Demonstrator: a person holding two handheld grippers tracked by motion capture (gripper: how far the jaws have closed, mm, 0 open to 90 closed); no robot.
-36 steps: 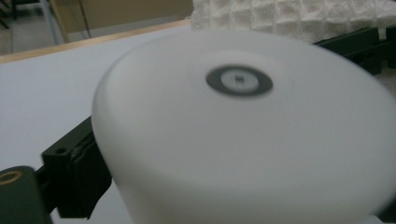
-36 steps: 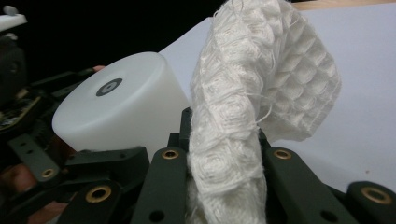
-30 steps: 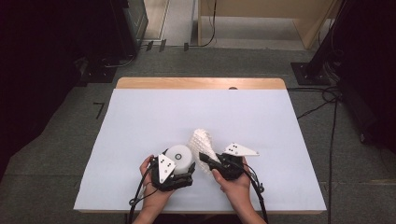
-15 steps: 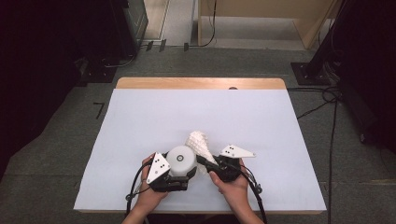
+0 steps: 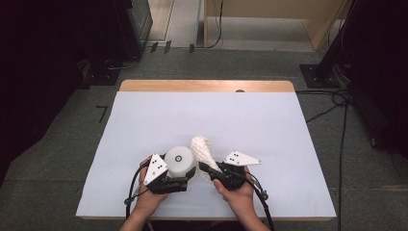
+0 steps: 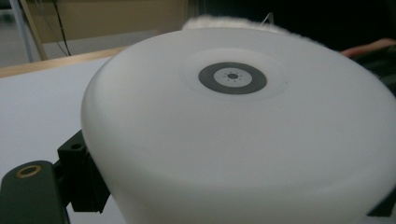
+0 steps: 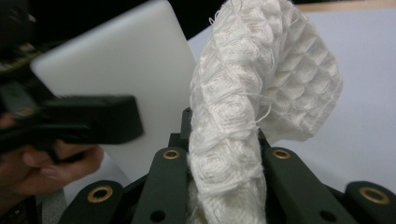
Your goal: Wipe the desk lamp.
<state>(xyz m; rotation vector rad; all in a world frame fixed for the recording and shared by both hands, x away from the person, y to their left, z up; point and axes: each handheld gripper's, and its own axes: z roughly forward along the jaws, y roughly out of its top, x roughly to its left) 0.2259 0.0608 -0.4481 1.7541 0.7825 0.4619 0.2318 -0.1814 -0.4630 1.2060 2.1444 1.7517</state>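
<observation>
A white round bowl (image 5: 180, 159) is held upside down above the table, its base with a grey ring mark facing up. My left gripper (image 5: 179, 175) is shut on it, one black jaw on each side (image 6: 70, 177). A white waffle-weave cloth (image 5: 202, 150) stands up in a bunch right beside the bowl. My right gripper (image 5: 206, 169) is shut on its lower part. In the right gripper view the cloth (image 7: 261, 93) rises between the two jaws (image 7: 224, 186), with the bowl (image 7: 116, 70) and the left gripper (image 7: 84, 121) close on the left.
A white sheet (image 5: 207, 115) covers the table, with a wooden strip (image 5: 207, 85) along the far edge. Dark equipment and cables lie on the floor around the table. Both hands are near the front edge.
My left hand has shifted slightly left and lifted the bowl a little, keeping it next to the cloth. The right gripper has stayed put with the cloth in it.
</observation>
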